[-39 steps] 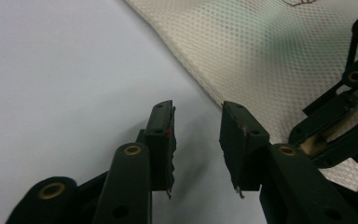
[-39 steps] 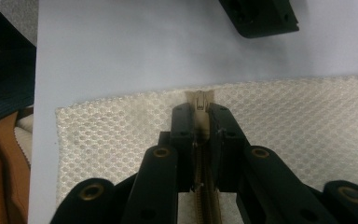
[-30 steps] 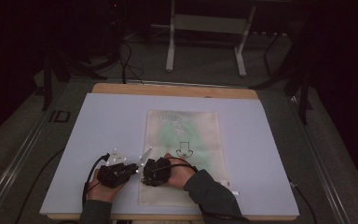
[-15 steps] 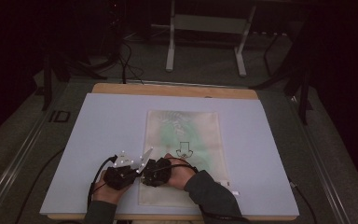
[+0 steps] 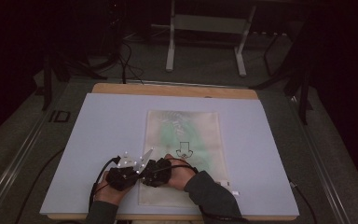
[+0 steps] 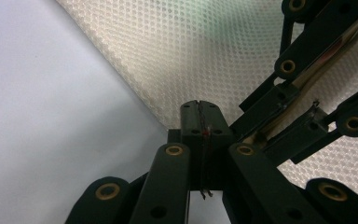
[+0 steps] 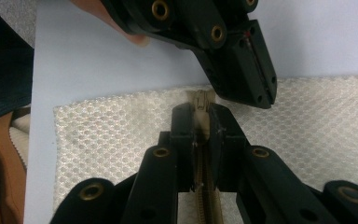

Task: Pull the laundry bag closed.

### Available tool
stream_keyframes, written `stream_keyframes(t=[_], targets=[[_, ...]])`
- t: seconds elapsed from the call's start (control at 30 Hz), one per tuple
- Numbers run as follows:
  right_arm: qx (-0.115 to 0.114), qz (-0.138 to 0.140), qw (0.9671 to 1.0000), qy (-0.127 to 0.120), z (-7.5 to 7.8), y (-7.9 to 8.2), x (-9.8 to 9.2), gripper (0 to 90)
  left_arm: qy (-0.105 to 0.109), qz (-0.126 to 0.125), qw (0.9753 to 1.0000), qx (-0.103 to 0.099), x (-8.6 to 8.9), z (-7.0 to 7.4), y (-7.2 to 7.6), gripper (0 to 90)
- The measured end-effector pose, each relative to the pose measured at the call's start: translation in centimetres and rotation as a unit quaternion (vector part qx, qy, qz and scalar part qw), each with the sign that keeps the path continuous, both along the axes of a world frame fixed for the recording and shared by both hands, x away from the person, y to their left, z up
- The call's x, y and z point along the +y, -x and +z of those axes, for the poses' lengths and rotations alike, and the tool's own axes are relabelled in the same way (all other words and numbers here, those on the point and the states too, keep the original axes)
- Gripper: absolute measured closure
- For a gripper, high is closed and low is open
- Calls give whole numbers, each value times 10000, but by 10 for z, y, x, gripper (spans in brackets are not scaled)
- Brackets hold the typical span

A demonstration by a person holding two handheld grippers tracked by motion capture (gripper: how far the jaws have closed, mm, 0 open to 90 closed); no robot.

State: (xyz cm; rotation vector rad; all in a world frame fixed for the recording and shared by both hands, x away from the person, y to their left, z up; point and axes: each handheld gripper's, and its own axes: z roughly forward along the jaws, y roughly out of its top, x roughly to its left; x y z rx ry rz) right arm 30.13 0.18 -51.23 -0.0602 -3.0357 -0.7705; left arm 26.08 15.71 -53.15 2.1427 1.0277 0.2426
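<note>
Close at the near edge of the table [image 5: 98, 140], we hold both grippers at the near left corner of a mesh laundry bag [image 5: 186, 140] that lies flat on the pale blue mat, its far end toward the wooden edge. Our left gripper [image 6: 200, 109] has its jaws pressed fully together on the very edge of the bag, pinning the fabric at the corner. Our right gripper [image 7: 204, 119] stands narrow, its jaws closed on the beige zipper pull [image 7: 203, 100], with the zipper tape running back between them.

We judge the bag light, soft and limp: the honeycomb mesh would bunch and slide on the smooth mat rather than resist, so one grip must anchor the cloth while the other draws the slider. The small pull is the place to take hold, firmly, since it could slip out from between hard jaws.

From the high view we see the whole bag, its green tint and a black arrow mark [image 5: 184, 150], and our two hands side by side, but not what the jaws hold. The right gripper view gives us the pull and the zipper teeth, with the left gripper's closed tip just beyond. The left gripper view shows the mesh weave and the bag's edge against the mat.
</note>
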Motion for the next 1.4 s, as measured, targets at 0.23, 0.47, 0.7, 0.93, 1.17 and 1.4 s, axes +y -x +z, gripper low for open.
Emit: stream_keyframes(t=[0.23, 0.47, 0.7, 0.93, 1.17, 1.4], targets=[[-10, 16, 10000, 1, 0, 0, -1, 820, -425, 3, 9991, -80, -9, 3, 2, 895], [-120, 103, 9998, 110, 2, 2, -1, 822, -271, 50, 9996, 55, -5, 2, 0, 897], [-134, 132, 9997, 165, 2, 2, -3, 824, -152, 66, 9998, 114, -3, 1, -1, 897], [-86, 99, 9997, 194, 3, 2, -9, 824, -127, 80, 9998, 103, -3, 1, -1, 897], [-98, 102, 9996, 225, 3, 2, -14, 823, -116, 77, 9998, 108, -2, 1, -1, 896], [-103, 101, 9996, 237, 4, 3, -17, 824, -107, 74, 9998, 124, -2, 1, -1, 896]])
